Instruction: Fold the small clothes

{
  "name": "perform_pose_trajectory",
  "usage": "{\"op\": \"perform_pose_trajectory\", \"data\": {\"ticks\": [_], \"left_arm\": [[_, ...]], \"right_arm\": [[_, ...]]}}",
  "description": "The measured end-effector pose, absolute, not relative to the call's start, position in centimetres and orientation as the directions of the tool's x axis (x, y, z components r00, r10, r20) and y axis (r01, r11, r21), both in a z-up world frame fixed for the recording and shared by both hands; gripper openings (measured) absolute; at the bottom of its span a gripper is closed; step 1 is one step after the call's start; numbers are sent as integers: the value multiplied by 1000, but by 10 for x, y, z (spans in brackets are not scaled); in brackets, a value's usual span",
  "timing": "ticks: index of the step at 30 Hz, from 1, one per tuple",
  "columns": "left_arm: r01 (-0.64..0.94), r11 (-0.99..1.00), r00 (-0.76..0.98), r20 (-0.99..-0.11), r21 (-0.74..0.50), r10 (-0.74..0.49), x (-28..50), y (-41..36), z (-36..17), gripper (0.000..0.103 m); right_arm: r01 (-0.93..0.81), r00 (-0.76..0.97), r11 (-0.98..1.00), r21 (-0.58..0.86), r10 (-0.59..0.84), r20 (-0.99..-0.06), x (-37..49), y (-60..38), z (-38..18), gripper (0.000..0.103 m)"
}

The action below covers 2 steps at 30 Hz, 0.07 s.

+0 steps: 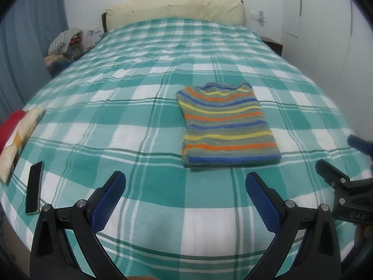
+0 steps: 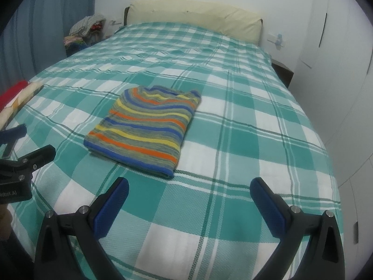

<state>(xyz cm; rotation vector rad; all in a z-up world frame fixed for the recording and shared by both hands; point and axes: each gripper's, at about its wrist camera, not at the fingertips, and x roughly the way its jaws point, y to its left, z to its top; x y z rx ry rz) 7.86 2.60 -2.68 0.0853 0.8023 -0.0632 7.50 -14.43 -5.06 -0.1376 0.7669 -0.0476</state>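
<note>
A striped knit garment (image 1: 225, 123) in blue, orange, yellow and grey lies folded into a flat rectangle on the green and white checked bed cover (image 1: 130, 121). It also shows in the right wrist view (image 2: 146, 128). My left gripper (image 1: 185, 182) is open and empty, held over the cover short of the garment's near edge. My right gripper (image 2: 189, 186) is open and empty, just short of the garment's near right corner. The right gripper shows at the right edge of the left wrist view (image 1: 345, 186). The left gripper shows at the left edge of the right wrist view (image 2: 23, 163).
A black phone (image 1: 34, 187) lies on the cover at the near left. A folded red and patterned cloth (image 1: 16, 135) sits at the left edge. A cream headboard cushion (image 1: 174, 9) is at the far end. A pile of clothes (image 1: 66, 44) stands beside the bed. White wardrobe doors (image 2: 338, 58) run along the right.
</note>
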Motion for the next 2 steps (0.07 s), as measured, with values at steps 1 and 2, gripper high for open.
{"op": "perform_pose_trajectory", "data": {"ticks": [1,2], "left_arm": [[90,994,696,-718,58,-21,78,25,-26,103],[90,994,701,-713,68,-15,76,23,-26,103]], "right_arm": [[-9,720,990,-140,-91,-688,75,-144,-50,102],[-10,720,991,-137,-88,-689,75,-144,-50,102]]}}
